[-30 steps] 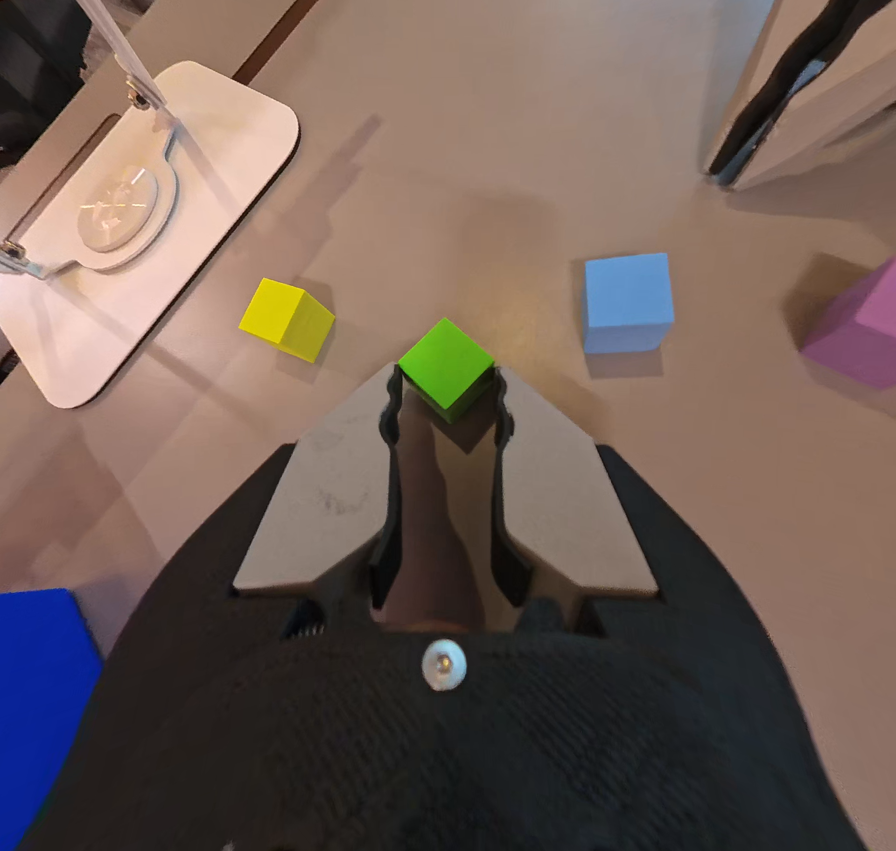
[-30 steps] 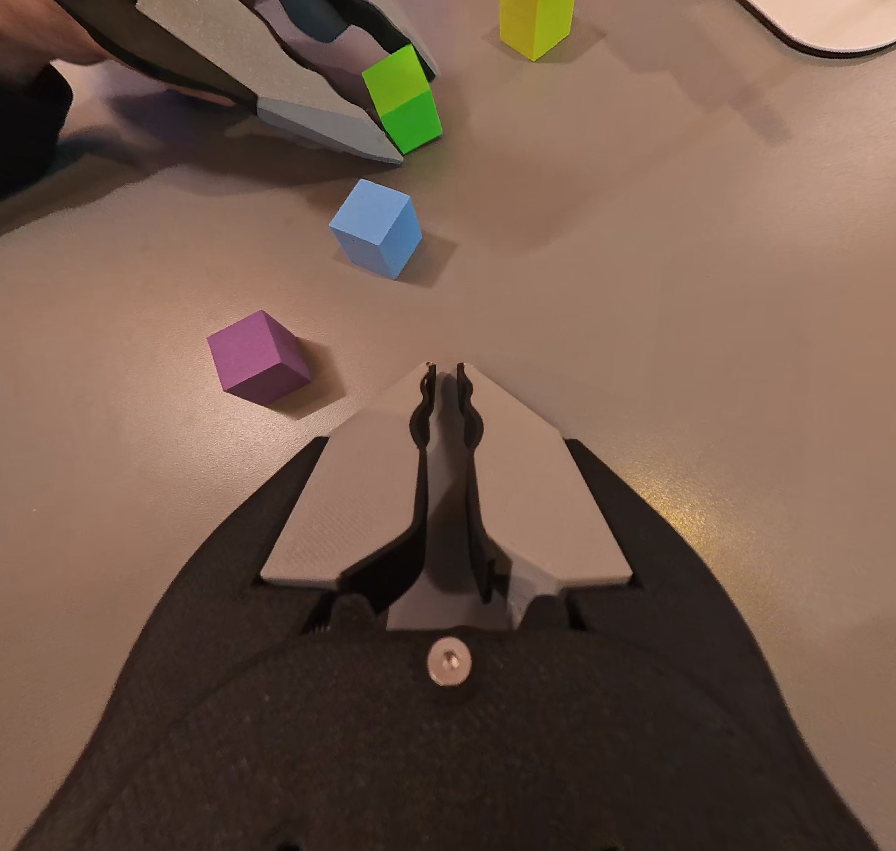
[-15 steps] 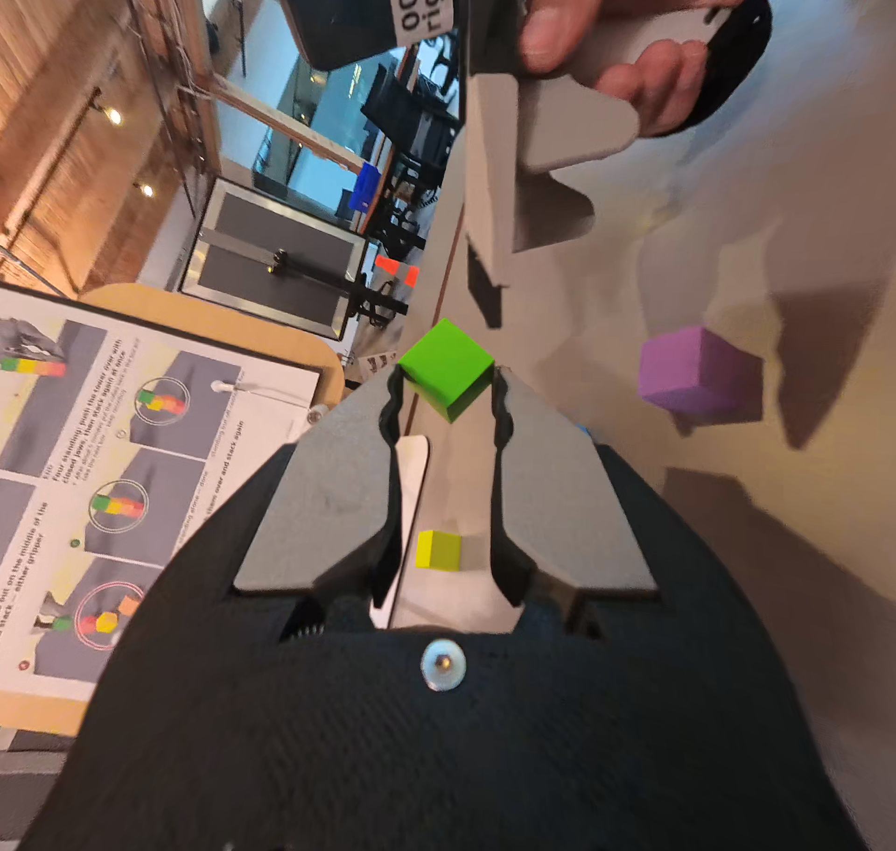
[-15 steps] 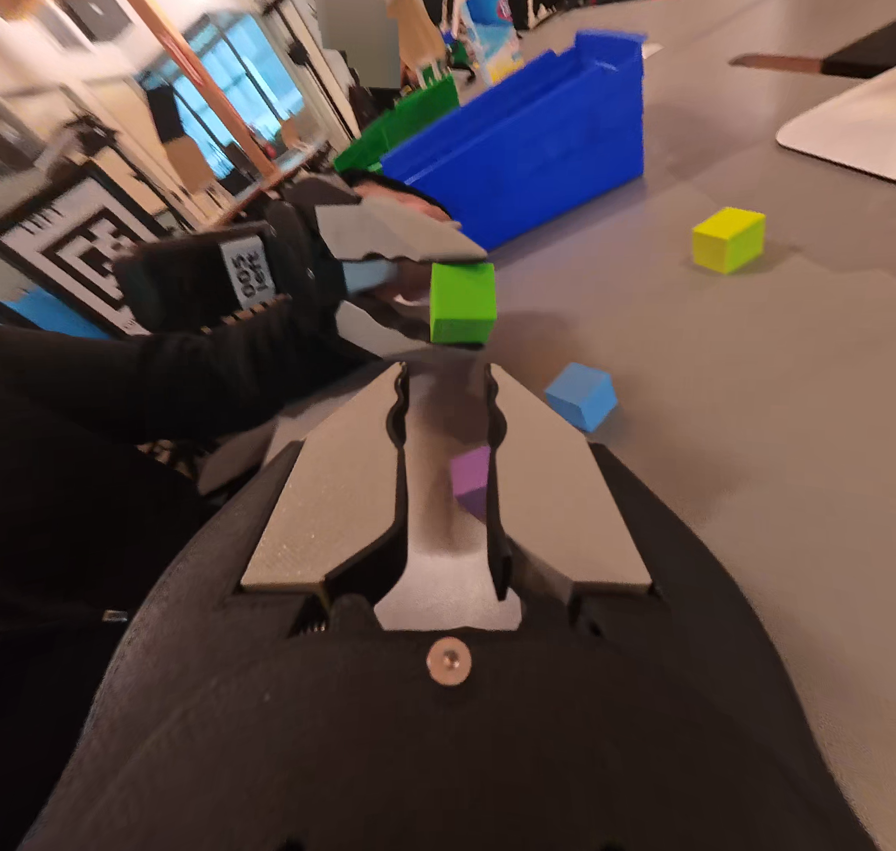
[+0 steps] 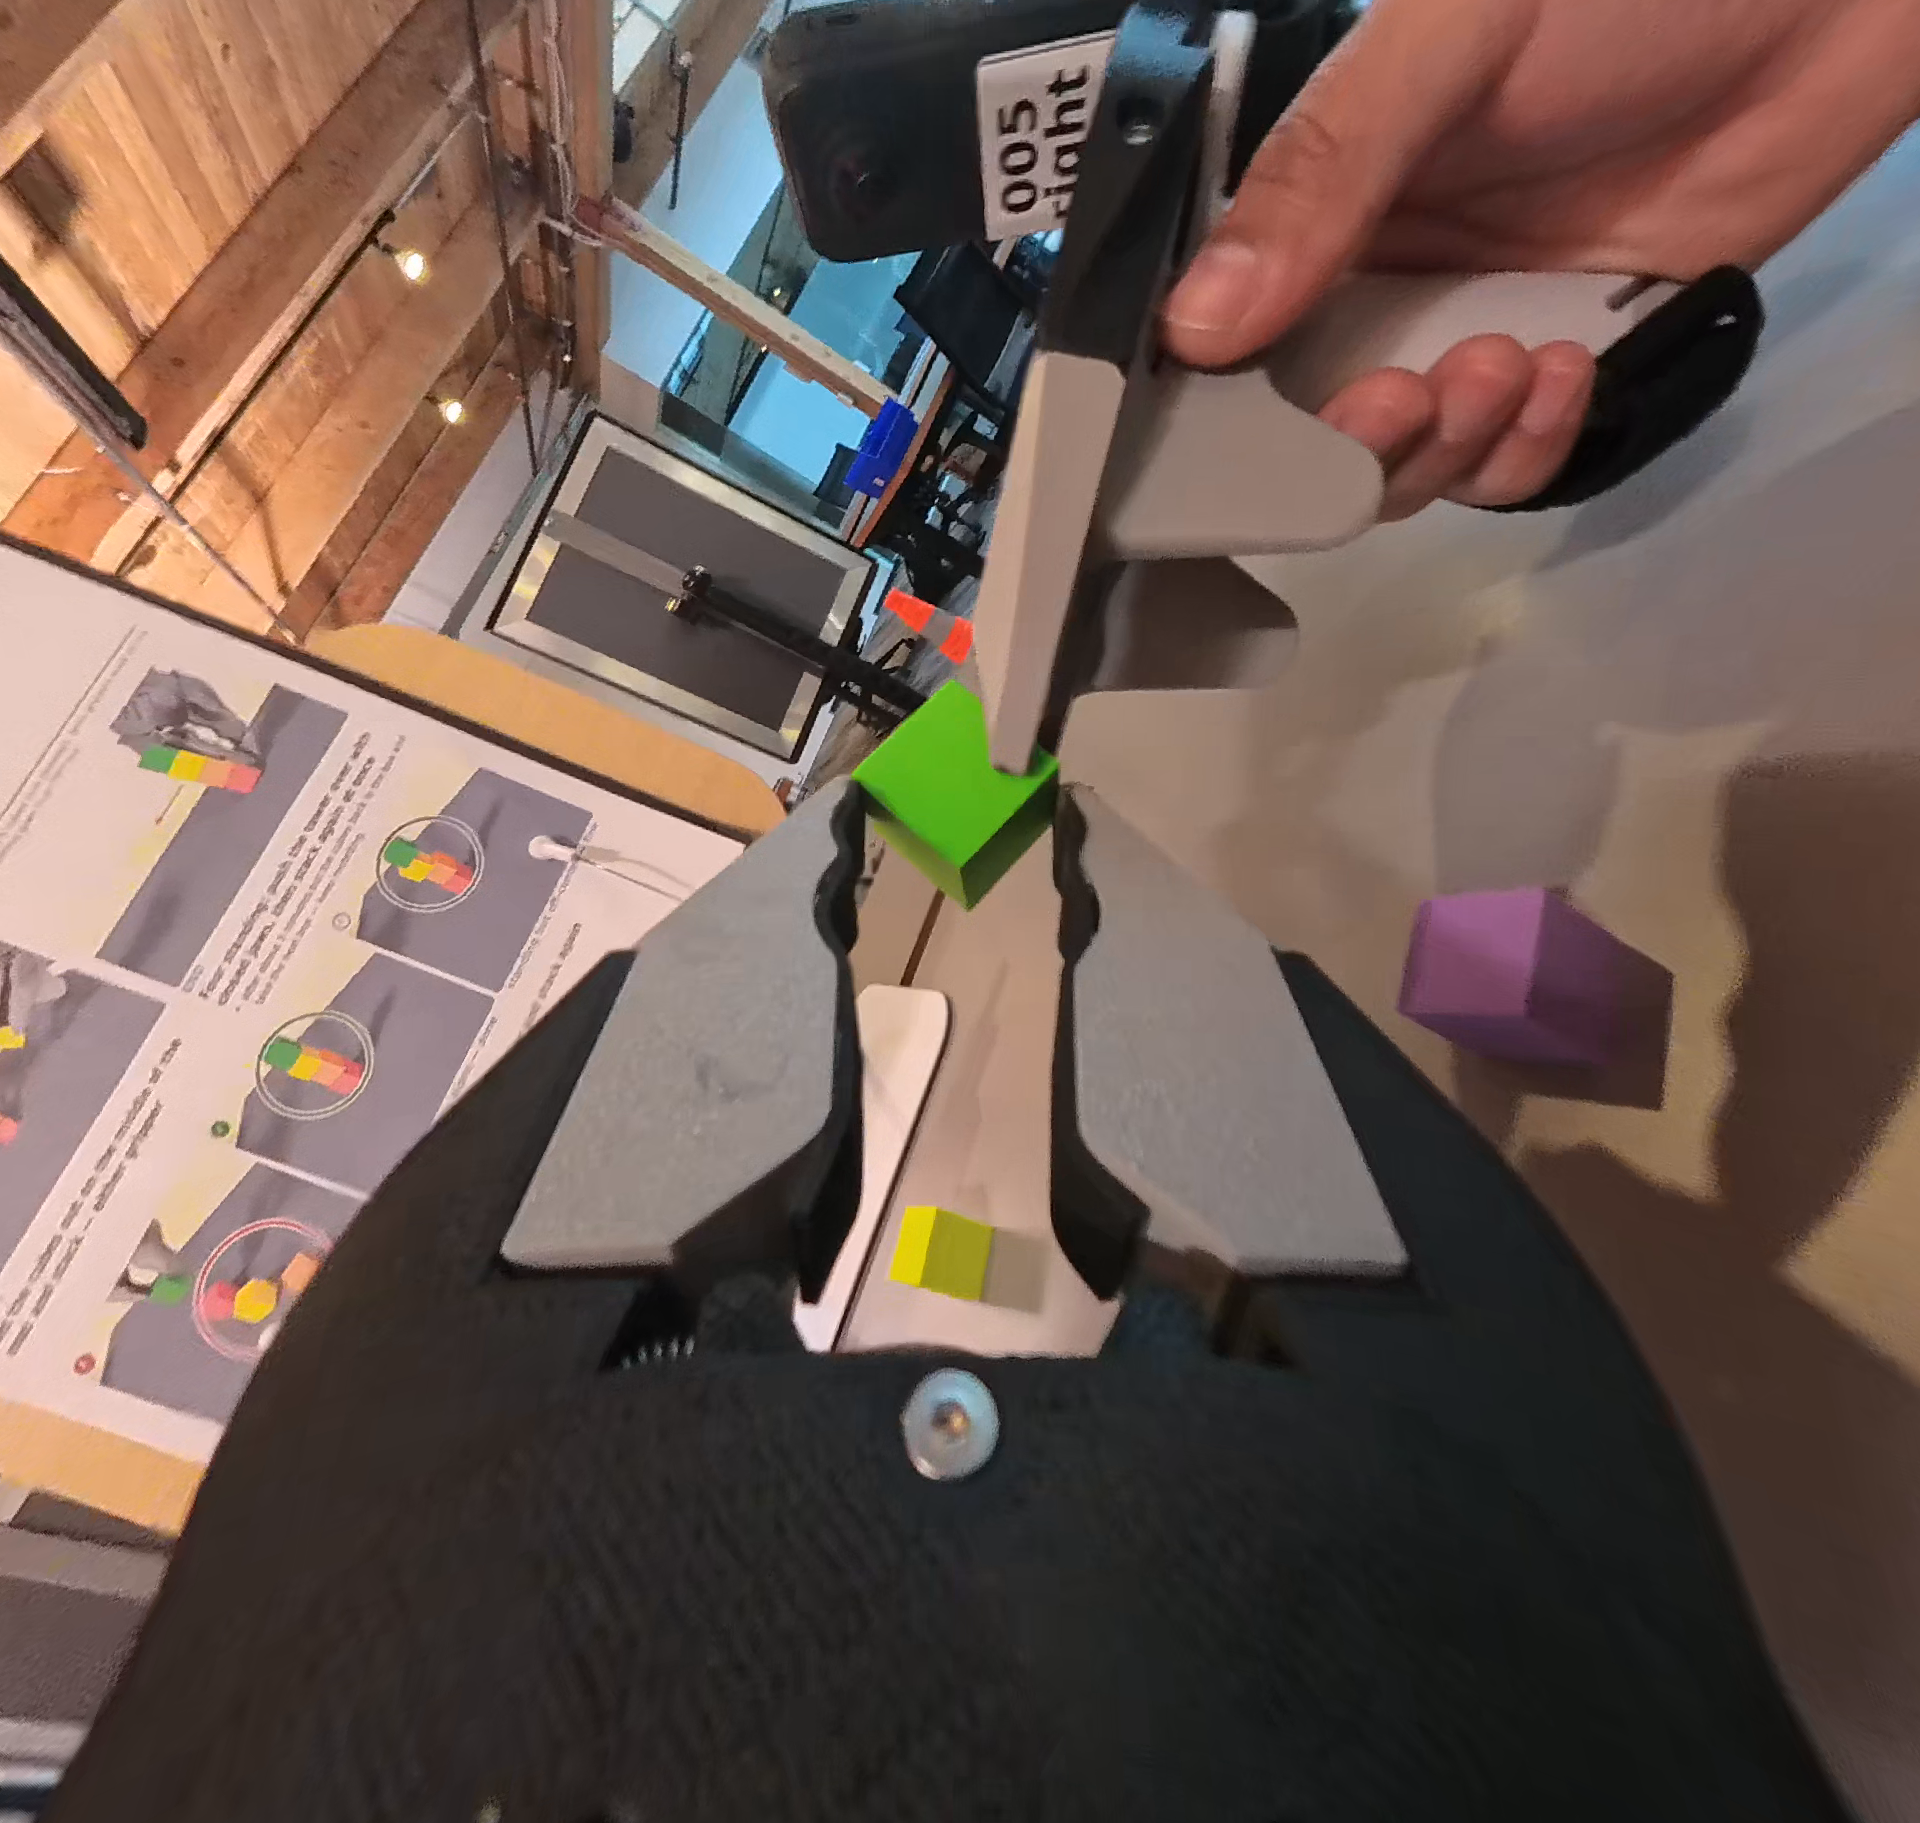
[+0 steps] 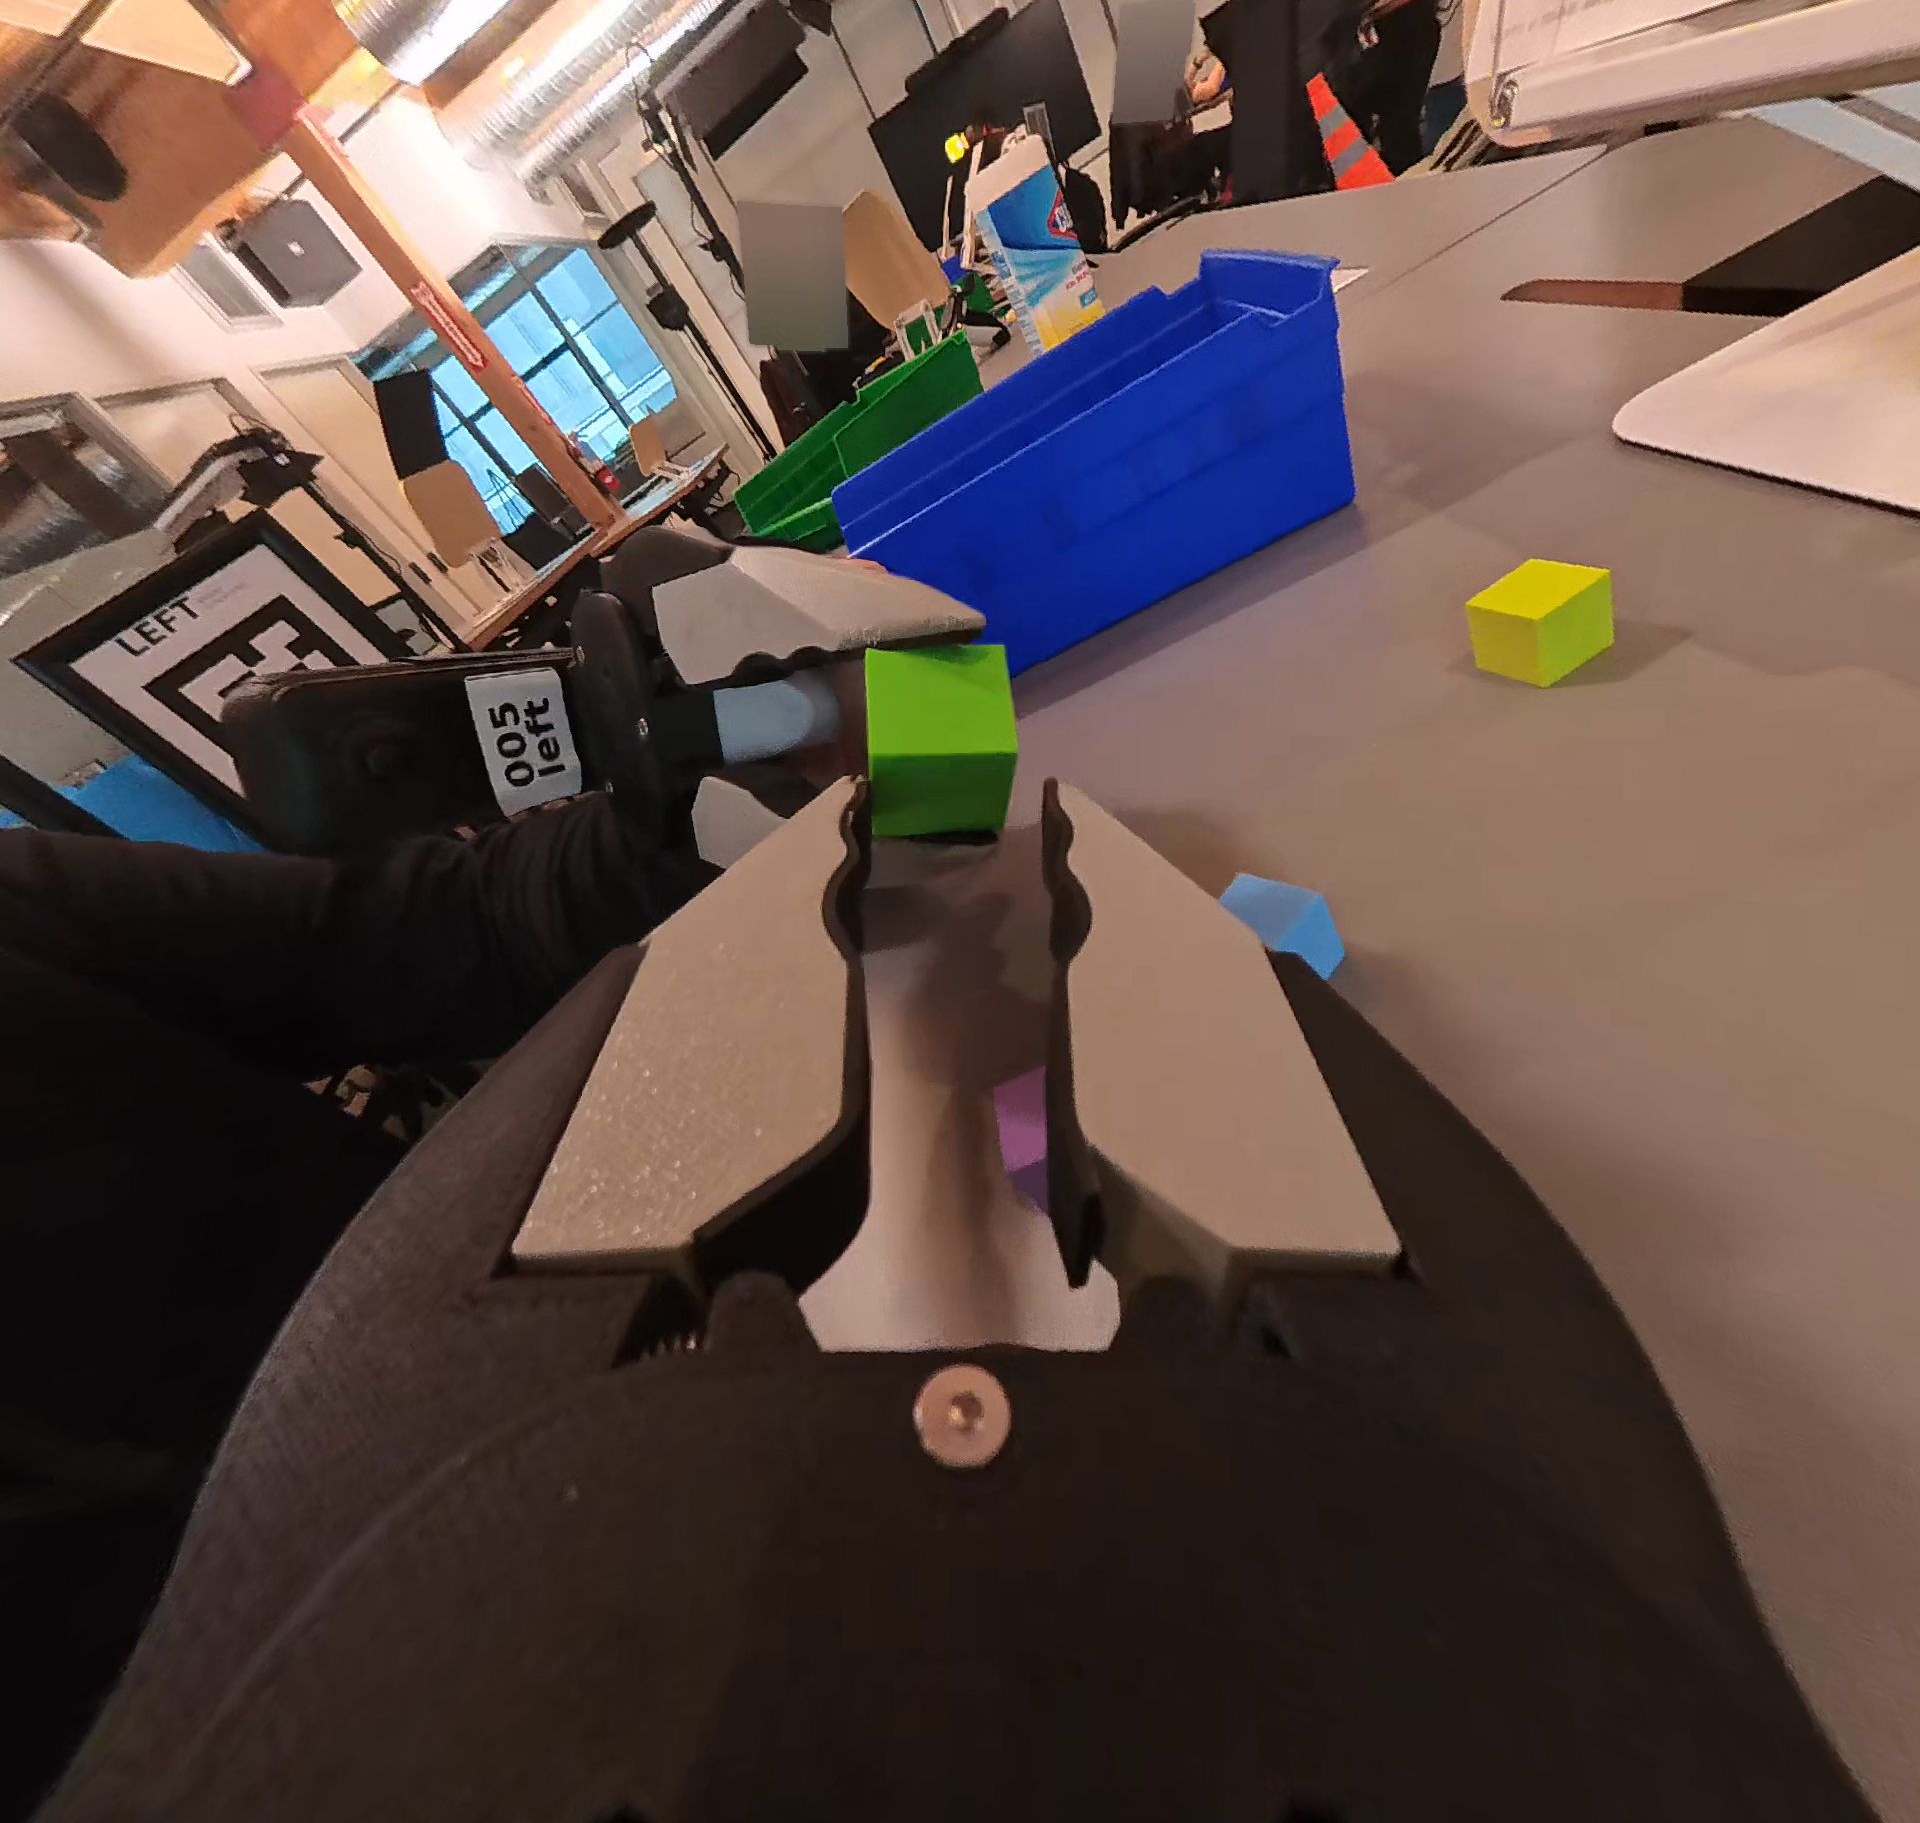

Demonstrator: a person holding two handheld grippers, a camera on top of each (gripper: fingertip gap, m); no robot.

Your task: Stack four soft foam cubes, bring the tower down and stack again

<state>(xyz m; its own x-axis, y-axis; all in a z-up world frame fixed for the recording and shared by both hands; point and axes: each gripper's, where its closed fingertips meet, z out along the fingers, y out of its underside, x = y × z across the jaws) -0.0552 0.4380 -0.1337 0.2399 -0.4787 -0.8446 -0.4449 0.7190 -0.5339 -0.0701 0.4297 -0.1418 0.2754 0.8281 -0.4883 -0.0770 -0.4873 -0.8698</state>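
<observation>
My left gripper (image 5: pixel 956 828) is shut on a green foam cube (image 5: pixel 951 817) and holds it in the air above the grey table (image 6: pixel 1558 942). In the right wrist view the green cube (image 6: pixel 940 739) sits just past the tips of my open right gripper (image 6: pixel 951 807), with the left gripper's upper finger (image 6: pixel 821 610) over it. In the left wrist view one right fingertip (image 5: pixel 1023 750) touches the cube's top. The purple cube (image 5: pixel 1527 973), the light blue cube (image 6: pixel 1283 921) and the yellow cube (image 6: pixel 1543 620) lie apart on the table.
A blue bin (image 6: pixel 1101 464) and a green bin (image 6: pixel 862 423) stand on the table behind the cubes. A white stand base (image 6: pixel 1787 402) lies at the right. An instruction sheet (image 5: pixel 260 942) stands at the table's edge. A hand (image 5: pixel 1507 111) holds the right gripper. Only a small space, under 4 cm, lies between the two pairs of fingers.
Both grippers swung up from looking down at the table to looking level. The left one lifted the green cube off the table. The right one opened and closed in on the cube.
</observation>
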